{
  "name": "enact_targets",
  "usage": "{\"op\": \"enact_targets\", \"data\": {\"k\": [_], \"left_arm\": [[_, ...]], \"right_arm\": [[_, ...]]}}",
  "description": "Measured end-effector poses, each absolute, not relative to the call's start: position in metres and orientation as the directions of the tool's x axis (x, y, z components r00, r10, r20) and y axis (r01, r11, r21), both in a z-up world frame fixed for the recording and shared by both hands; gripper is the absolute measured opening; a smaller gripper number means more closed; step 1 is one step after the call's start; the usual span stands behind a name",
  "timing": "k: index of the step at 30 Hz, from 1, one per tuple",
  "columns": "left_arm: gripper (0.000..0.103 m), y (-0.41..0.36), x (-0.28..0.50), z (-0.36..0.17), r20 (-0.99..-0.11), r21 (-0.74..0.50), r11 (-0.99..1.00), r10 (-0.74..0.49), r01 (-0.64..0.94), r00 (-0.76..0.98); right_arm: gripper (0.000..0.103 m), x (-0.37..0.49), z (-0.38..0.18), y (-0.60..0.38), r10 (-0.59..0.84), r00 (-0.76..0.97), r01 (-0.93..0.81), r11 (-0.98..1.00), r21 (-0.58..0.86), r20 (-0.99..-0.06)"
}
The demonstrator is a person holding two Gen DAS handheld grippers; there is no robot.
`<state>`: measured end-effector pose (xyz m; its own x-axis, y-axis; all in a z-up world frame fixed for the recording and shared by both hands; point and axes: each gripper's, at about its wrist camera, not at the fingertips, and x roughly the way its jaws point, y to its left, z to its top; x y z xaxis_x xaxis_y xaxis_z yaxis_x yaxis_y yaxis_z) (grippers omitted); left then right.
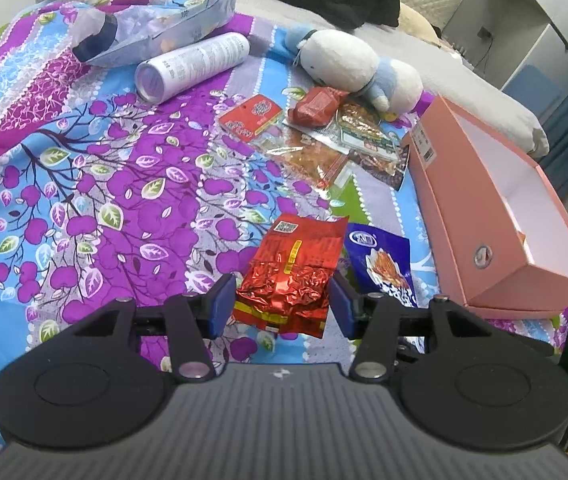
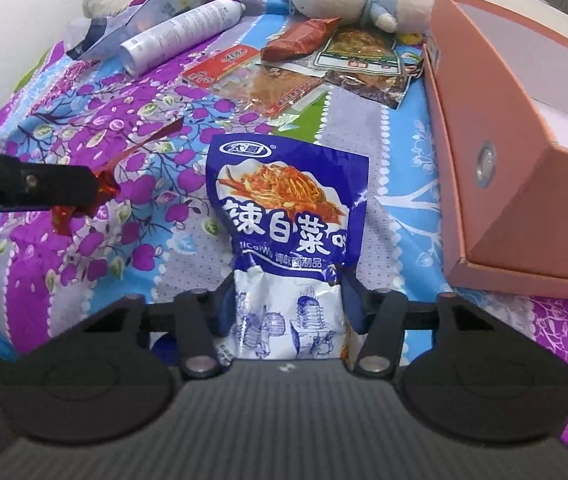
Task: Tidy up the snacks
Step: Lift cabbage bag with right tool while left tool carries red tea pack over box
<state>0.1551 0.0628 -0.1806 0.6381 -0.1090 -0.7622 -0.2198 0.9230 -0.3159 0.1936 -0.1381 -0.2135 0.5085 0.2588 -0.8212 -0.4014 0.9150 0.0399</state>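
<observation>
The left claw (image 1: 282, 308) is clenched on the lower half of the red pouch (image 1: 289, 276): light, crinkly foil, best gripped at the flat edges. The right claw (image 2: 282, 304) grips the blue pouch's (image 2: 284, 216) white lower end; its contents are probably soft. Other snacks (image 2: 323, 68) lie on the bed at 12 o'clock, the box (image 2: 503, 184) at 2 o'clock.

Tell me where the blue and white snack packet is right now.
The blue and white snack packet sits between the right gripper's pads, low in the right wrist view, over the bedspread and just left of the pink box.
</observation>
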Motion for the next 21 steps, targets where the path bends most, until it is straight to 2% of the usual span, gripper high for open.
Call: {"op": "enact_targets", "data": {"k": [9, 21], "left_arm": [[0.057, 0.057, 0.153, -0.157, -0.736, -0.329, 0.922, -0.116, -0.204, 0.667], [0.057, 0.047, 0.146, -0.111, -0.673, -0.344, 0.925, -0.123, -0.161, 0.729]], "right_arm": [[0.052, 0.185, -0.188, -0.149, 0.271, 0.536, -0.376, 0.925, 0.062, -0.8], [0.052, 0.176, -0.116, -0.16, 0.299, 0.646, -0.34, 0.936, 0.085, -0.702]]}}
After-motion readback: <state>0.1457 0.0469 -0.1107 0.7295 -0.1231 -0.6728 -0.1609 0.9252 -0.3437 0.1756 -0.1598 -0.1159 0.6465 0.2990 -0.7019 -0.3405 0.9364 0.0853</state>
